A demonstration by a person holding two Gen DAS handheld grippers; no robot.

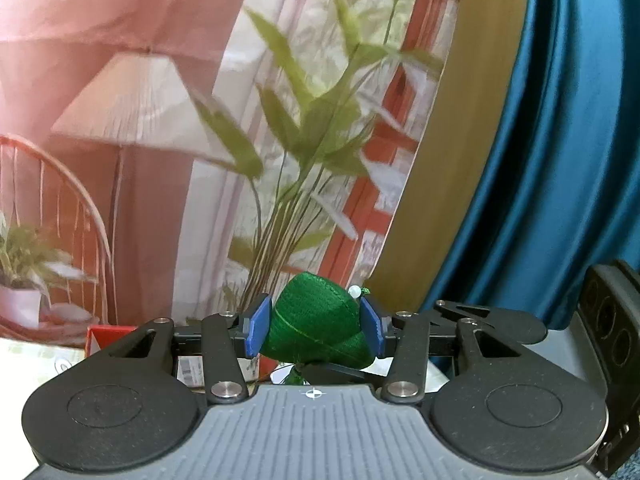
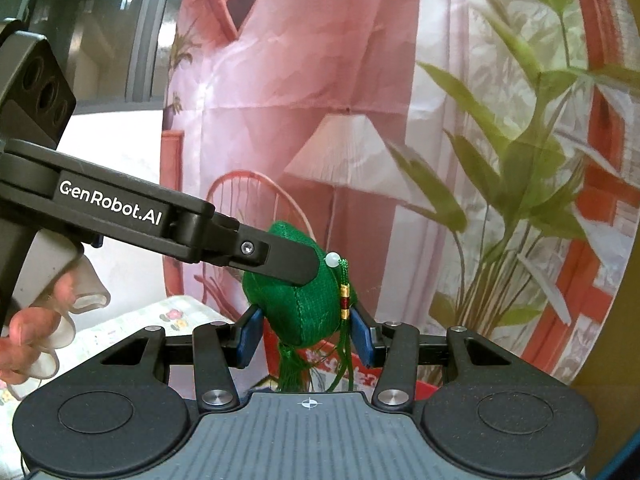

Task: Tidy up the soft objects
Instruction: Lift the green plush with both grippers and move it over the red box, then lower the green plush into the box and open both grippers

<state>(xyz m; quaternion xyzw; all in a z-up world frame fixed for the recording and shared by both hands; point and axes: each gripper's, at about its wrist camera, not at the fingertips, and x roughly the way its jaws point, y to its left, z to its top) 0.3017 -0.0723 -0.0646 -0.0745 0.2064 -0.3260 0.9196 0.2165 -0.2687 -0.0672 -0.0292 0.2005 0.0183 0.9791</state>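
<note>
A printed backdrop (image 1: pixel 132 128) of lamp and plants is filling the view. I am holding one green stuffed sachet (image 1: pixel 316 326) in mid-air with both tools: the left tool (image 1: pixel 315 327) is clamping it about half open, the right tool (image 2: pixel 305 332) likewise. Its tassel (image 2: pixel 294 368) is hanging at six o'clock. Judgement: the double grip is steadying the soft body for transfer.

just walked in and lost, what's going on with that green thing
A person is holding a green woven pouch in the air with two hand-held tongs at once. The right tongs pinch its lower part, and the left tongs clamp the same pouch from the side. Its white bead and green tassel hang free. A hand grips the left handle. Behind is a printed backdrop.
</note>
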